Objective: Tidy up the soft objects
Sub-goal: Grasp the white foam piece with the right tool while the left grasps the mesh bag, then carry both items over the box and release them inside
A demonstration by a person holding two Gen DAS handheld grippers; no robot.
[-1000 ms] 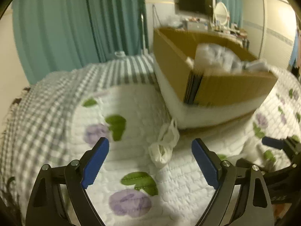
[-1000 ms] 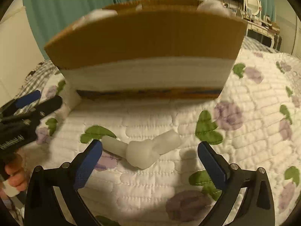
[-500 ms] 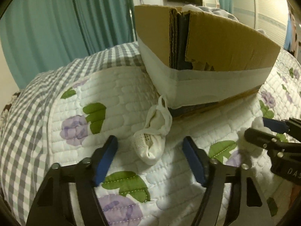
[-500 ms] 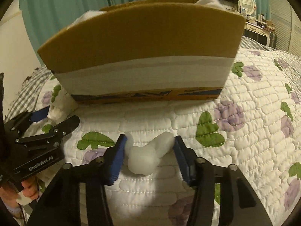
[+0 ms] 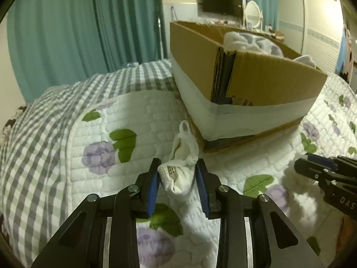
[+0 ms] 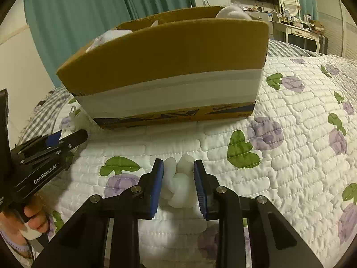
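- Left gripper [image 5: 177, 176]: its blue-padded fingers [image 5: 153, 183] are drawn in on a crumpled white mesh fabric pouch with a loop handle [image 5: 178, 167], both pads pressed against its sides; the pouch lies on the white quilted bedspread printed with purple flowers and green leaves [image 5: 133, 116], just in front of the box's near corner.
- Right gripper [image 6: 178, 178]: blue pads [image 6: 157, 178] squeezed onto a knotted white soft fabric roll [image 6: 179, 184], which bulges between them, low on the bedspread [image 6: 290, 156] in front of the box's long side.
- And the container: an open-topped brown cardboard box with a wide white band around its lower half [image 5: 263, 82] sits on the bed, loaded with white and pale blue soft bundles [image 5: 250, 41] that poke above the rim; the right view shows white bundles [image 6: 232, 12] at the box [image 6: 169, 51] rim too.
- Outward: both tools reach in low, nearly level with the bed, side by side; the right gripper's black frame shows at the left view's right edge, and the left one, with the person's left hand [image 6: 33, 218] wrapped around its grip, is at the right view's left edge.
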